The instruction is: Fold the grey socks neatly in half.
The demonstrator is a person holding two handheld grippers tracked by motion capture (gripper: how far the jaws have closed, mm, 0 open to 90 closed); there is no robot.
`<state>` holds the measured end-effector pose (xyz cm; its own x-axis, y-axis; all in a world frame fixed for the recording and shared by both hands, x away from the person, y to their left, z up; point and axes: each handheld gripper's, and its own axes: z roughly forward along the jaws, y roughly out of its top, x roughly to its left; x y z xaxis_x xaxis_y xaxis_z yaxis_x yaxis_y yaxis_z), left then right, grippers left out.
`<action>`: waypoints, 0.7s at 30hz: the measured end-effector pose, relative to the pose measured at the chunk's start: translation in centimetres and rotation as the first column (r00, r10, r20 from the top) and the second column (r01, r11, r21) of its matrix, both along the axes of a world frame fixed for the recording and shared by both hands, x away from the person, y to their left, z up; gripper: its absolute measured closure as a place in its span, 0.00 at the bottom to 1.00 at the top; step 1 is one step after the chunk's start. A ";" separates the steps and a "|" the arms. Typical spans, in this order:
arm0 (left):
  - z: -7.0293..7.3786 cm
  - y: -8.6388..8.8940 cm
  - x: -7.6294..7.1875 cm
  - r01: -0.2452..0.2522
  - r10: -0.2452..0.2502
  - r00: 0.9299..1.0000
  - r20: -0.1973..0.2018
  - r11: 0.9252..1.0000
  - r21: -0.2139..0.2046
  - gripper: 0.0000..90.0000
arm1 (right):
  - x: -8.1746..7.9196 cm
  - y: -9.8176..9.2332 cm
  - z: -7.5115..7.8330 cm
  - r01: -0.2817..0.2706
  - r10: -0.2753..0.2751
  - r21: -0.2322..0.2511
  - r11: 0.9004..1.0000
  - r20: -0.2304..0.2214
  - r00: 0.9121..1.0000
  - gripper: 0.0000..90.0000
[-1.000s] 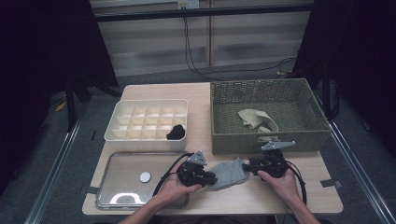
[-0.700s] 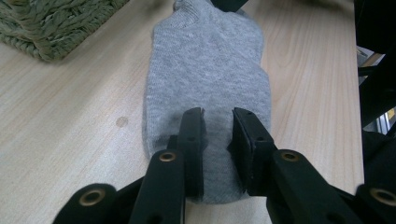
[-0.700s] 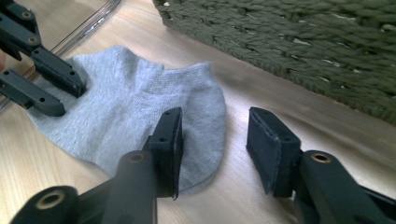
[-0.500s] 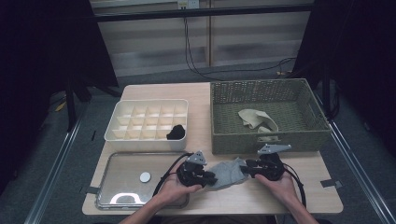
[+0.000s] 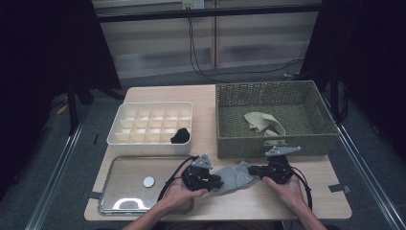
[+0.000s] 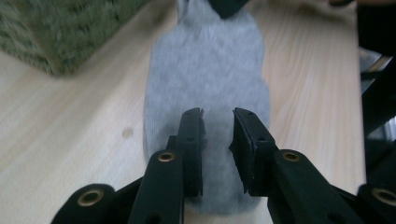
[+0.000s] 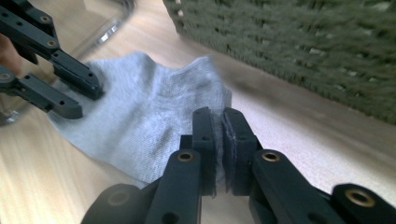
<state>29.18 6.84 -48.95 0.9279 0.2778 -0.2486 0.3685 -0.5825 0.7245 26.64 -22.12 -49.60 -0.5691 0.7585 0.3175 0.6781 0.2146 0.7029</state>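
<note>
Now we pinch the flat grey knit sock (image 5: pixel 233 176) near the wooden table's (image 5: pixel 306 203) front edge: our right gripper (image 7: pixel 218 122) has just closed on 1 end, while our left gripper (image 6: pixel 217 135) straddles the other, jaws apart.

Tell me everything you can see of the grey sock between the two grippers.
The small grey knit sock looks soft and slightly rumpled. It lies flat on the light wooden table, just in front of the green woven basket. The right gripper, whose jaws have just been closing, pinches one end. The left gripper sits over the other end, jaws slightly apart astride the fabric.
</note>
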 end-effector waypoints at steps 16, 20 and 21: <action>-1.0 -3.6 1.1 0.020 -0.019 1.000 -0.013 1.000 0.020 0.78 | -0.3 0.1 1.4 -0.009 0.008 0.055 0.998 0.030 1.000 0.95; -1.1 -3.9 1.2 0.016 -0.015 1.000 -0.003 1.000 0.013 0.79 | -0.3 0.2 2.1 -0.012 0.009 0.079 0.997 0.035 0.999 0.95; -1.1 -3.9 1.2 0.009 -0.009 1.000 -0.007 1.000 0.011 0.79 | -0.3 0.3 2.3 -0.010 0.007 0.085 0.996 0.035 0.999 0.95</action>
